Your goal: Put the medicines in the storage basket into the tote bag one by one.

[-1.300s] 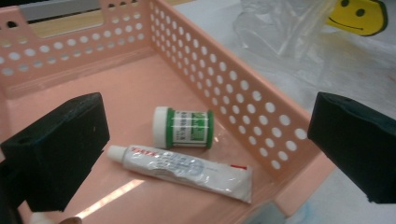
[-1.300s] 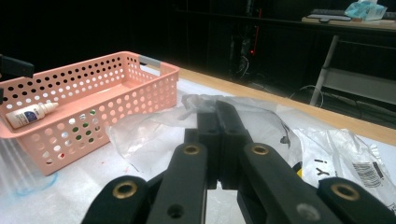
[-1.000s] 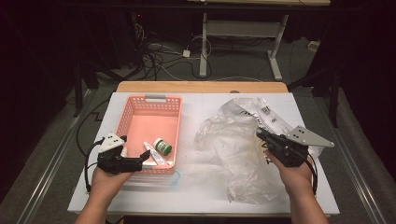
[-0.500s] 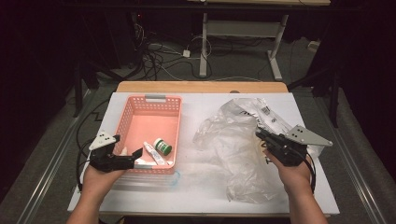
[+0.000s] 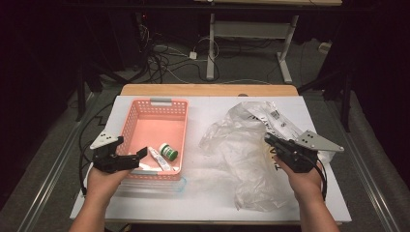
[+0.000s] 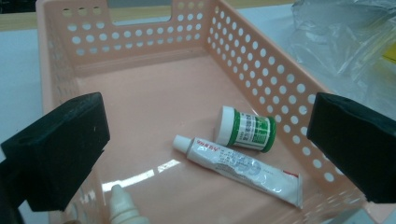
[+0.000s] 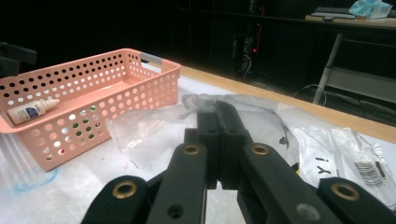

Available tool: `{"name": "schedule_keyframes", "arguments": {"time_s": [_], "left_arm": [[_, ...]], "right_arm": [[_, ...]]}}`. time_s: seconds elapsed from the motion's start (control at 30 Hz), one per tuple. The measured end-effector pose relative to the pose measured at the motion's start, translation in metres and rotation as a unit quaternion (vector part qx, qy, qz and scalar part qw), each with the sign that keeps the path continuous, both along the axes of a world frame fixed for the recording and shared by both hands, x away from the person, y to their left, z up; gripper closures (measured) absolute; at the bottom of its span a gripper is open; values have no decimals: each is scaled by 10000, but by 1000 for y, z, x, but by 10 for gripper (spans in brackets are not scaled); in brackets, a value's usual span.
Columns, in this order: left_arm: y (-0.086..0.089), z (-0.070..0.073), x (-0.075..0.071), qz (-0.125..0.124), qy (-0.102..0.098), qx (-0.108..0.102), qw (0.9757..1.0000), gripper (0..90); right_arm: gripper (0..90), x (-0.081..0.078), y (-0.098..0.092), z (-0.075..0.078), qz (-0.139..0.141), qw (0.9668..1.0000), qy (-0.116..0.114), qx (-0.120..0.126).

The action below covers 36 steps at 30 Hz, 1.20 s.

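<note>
A pink perforated basket (image 5: 154,102) (image 6: 261,70) (image 7: 93,79) stands left of centre on the white table. In it lie a green-and-white jar (image 5: 168,151) (image 6: 247,128), a white tube (image 5: 158,158) (image 6: 238,168) and a small dropper bottle (image 6: 122,207) (image 7: 30,111). My left gripper (image 5: 138,158) (image 6: 208,116) hovers at the basket's near left corner, open and holding nothing. A crumpled clear plastic bag (image 5: 241,145) (image 7: 154,126) lies to the right. My right gripper (image 5: 268,140) (image 7: 219,109) is shut, its tip at the bag's right side; whether it pinches the film is unclear.
A clear flat piece with a bluish rim (image 5: 154,186) lies under the basket's near edge. A printed bag with a barcode label (image 5: 273,115) (image 7: 369,170) lies behind the crumpled one. The table's wooden far edge (image 5: 208,90) borders a dark floor with cables and desk legs.
My left gripper has drawn back slightly to the left from the basket's near corner. The right gripper and the bag have stayed put.
</note>
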<state>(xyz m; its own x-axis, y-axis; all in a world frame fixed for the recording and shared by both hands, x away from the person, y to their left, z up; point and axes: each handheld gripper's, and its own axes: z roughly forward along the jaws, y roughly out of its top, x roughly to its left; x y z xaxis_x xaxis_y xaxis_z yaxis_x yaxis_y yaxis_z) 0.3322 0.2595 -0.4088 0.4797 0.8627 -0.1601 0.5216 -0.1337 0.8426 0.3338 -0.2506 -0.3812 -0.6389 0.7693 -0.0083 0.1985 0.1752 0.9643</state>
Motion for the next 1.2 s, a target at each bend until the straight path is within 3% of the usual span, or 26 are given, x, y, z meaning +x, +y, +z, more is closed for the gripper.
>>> {"name": "schedule_keyframes", "arguments": {"time_s": [0.13, 0.37, 0.53, 0.63, 0.8, 0.87, 0.93, 1.07, 1.2], "left_arm": [[-5, 6, 4, -71, -55, 87, 9999, 2], [-10, 9, 20, -230, 329, 261, 9989, 98], [-13, 9, 34, -318, 686, 290, 9967, 299], [-15, 7, 44, -327, 1006, 411, 9935, 442], [-22, 5, 55, -362, 1354, 654, 9880, 727], [-26, 4, 60, -439, 1561, 828, 9833, 810], [-31, 1, 66, -505, 1794, 1074, 9766, 881], [-36, -5, 79, -494, 2285, 1517, 9604, 882], [-39, -9, 88, -502, 2587, 1675, 9500, 882]], "right_arm": [[900, -1, 3, -1, 49, 10000, -2, -59], [900, -3, 4, 1, 90, 9999, -38, -36], [900, -3, 1, 2, 59, 10000, -44, 22], [900, -3, 0, 2, 66, 10000, -45, 30], [900, -3, 0, 3, 69, 10000, -43, 32], [900, -3, -1, 3, 66, 10000, -40, 38], [900, -3, -1, 3, 65, 10000, -39, 42], [900, -4, -1, 3, 87, 9999, -51, 44], [900, -4, -1, 3, 83, 9999, -54, 64]]}}
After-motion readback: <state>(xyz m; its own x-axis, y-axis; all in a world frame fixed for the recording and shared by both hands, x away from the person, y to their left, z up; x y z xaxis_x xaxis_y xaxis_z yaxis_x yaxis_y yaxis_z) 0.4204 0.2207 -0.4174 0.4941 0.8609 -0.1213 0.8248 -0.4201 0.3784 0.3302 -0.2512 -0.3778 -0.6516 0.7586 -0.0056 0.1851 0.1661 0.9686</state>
